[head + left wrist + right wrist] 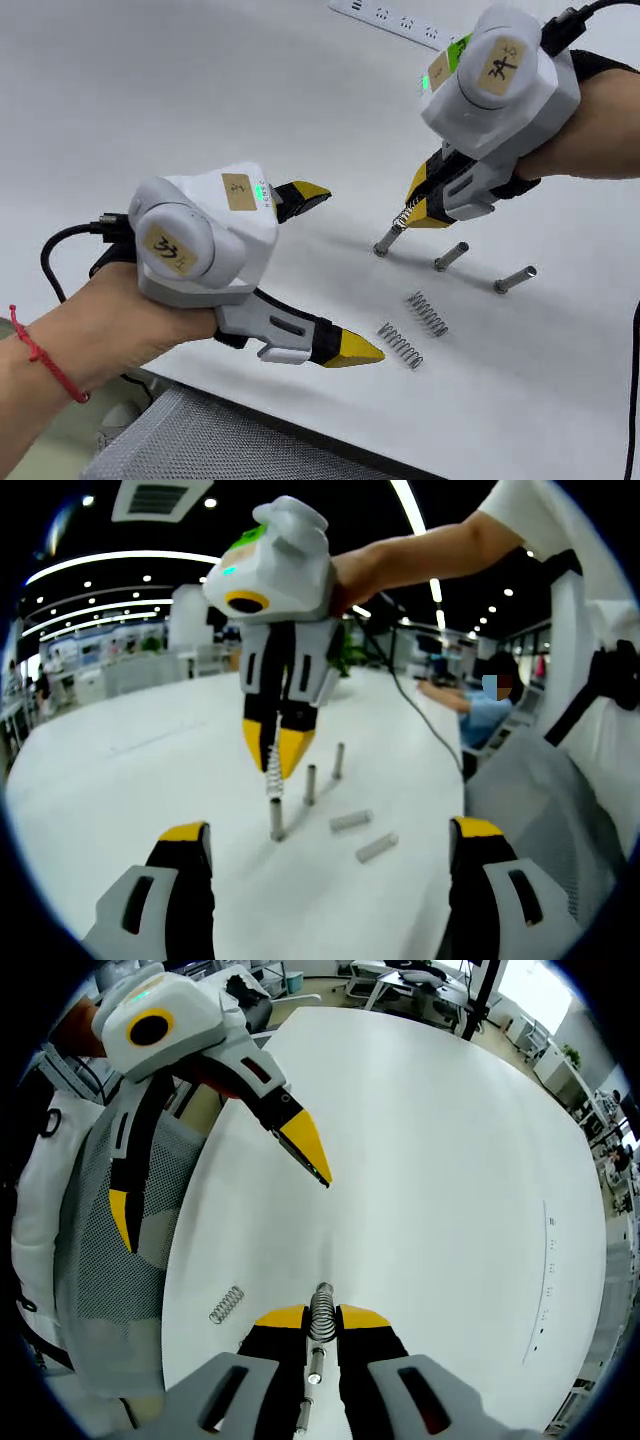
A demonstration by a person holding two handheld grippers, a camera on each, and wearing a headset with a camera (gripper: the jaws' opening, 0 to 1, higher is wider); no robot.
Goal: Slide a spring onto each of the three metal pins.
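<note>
Yellow-tipped jaws of the right gripper [420,212] are clenched on a small coiled steel spring [404,216], its lower end at the top of an upright grey metal pin [385,241]. Two loose springs [426,312] lie on the white surface [200,100]. Left gripper [352,271] jaws spread wide, empty.

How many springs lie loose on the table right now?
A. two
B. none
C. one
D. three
A: two loose springs lie flat on the table, while a third spring is in the right gripper over a pin.
</note>
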